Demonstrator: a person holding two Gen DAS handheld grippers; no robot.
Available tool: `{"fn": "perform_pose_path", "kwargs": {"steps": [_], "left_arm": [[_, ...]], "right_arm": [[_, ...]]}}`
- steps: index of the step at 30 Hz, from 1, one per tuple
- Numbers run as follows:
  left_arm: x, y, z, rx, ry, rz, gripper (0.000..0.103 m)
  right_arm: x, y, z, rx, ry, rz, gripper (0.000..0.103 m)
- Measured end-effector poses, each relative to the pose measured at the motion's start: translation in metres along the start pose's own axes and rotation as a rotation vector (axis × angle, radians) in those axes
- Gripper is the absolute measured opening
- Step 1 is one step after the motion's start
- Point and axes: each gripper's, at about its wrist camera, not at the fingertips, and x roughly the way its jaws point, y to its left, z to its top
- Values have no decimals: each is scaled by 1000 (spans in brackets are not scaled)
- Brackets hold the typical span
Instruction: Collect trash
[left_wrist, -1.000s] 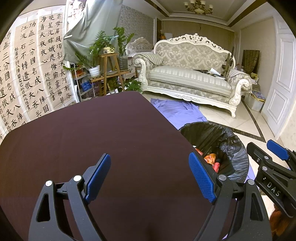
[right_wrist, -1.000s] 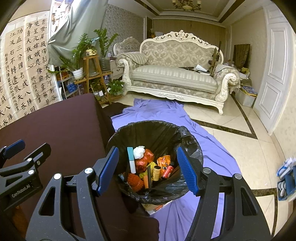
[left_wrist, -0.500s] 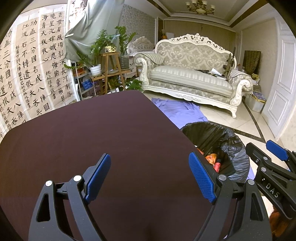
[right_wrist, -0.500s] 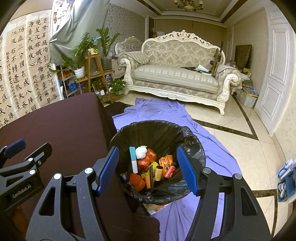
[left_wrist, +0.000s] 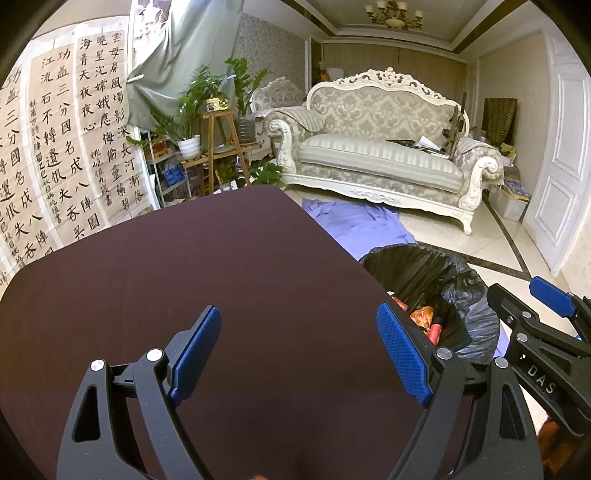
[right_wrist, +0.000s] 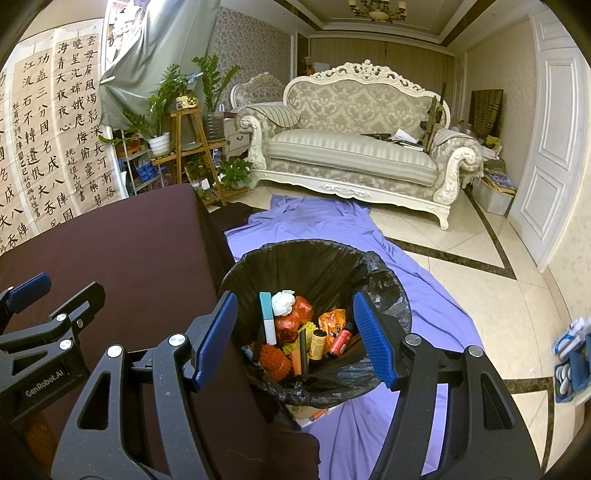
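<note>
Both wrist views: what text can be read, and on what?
"DAS": black right gripper body, left wrist view.
"GenRobot.AI": black left gripper body, right wrist view.
Chinese calligraphy, large columns including "功盖三分国": pale paper wall scrolls; small columns blurred.
Trash wrappers in black-lined bin: unreadable.
</note>
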Motion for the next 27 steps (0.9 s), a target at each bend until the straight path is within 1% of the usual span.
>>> {"fn": "perform_pose_path", "kwargs": {"steps": [5,14,18,20,24,27], "left_arm": [[-1,-3,0,-5,-9,1,84],[3,-4,1,-14,6,-35,86],[0,-8,2,7,-20,-31,86],[-1,-8,3,9,-25,-41,86],[0,-1,5,4,-28,-18,86],[5,12,4,-26,0,-4,86]], "right_arm": [[0,1,0,0,0,0,64],[0,2,-1,-2,1,-1,64],[1,6,0,-5,2,0,64],[2,7,1,-6,2,3,64],[5,15,4,-23,1,16,64],[8,26,6,-42,5,35,64]]}}
